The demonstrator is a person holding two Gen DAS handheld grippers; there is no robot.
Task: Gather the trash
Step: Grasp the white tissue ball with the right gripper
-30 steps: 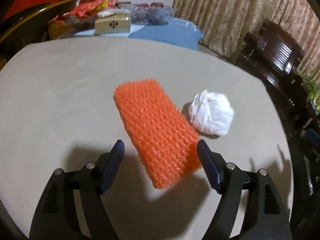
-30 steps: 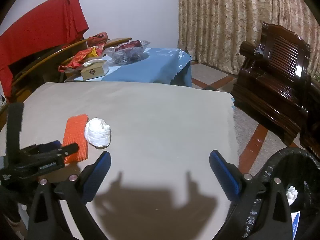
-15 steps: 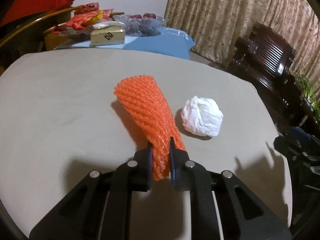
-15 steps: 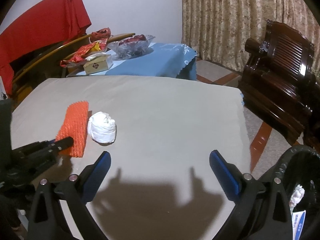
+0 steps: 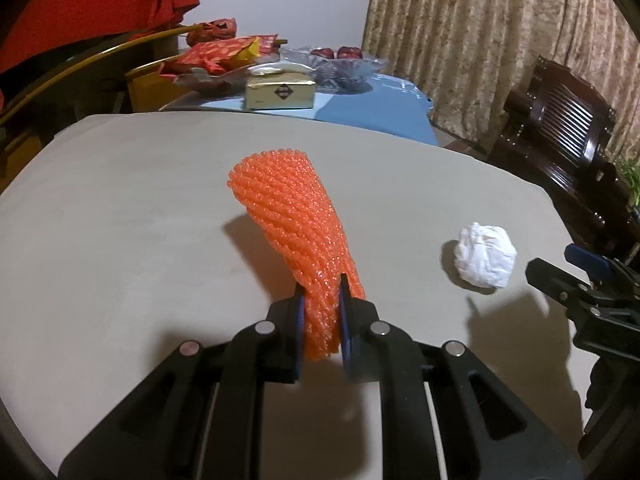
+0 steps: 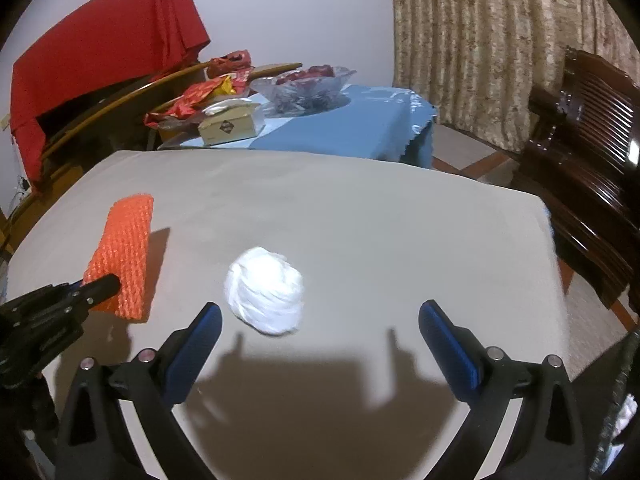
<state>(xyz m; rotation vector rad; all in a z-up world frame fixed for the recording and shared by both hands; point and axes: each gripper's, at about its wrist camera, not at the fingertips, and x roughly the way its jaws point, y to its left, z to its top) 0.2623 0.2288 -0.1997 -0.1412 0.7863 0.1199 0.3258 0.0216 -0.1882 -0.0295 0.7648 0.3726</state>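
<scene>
My left gripper [image 5: 322, 300] is shut on the near end of an orange foam net sleeve [image 5: 290, 220], which is lifted off the beige table [image 5: 120, 208] and squeezed narrow between the pads. From the right wrist view the sleeve [image 6: 126, 252] hangs at the left, held by the left gripper [image 6: 108, 282]. A crumpled white paper ball [image 6: 266, 290] lies on the table just ahead of my open right gripper [image 6: 320, 316], between its fingers but nearer the left one. The ball [image 5: 486, 258] also shows at the right in the left wrist view.
A black-lined trash bin [image 6: 624, 412] sits at the lower right, off the table's edge. Behind the table stand a blue-clothed table [image 6: 352, 128] with a tissue box [image 6: 228, 126], snack packets and a glass bowl. Dark wooden chairs [image 6: 584, 128] stand to the right.
My left gripper closed on the orange sleeve and lifted it off the table. My right gripper moved left toward the white paper ball, which now lies just ahead of its open fingers.
</scene>
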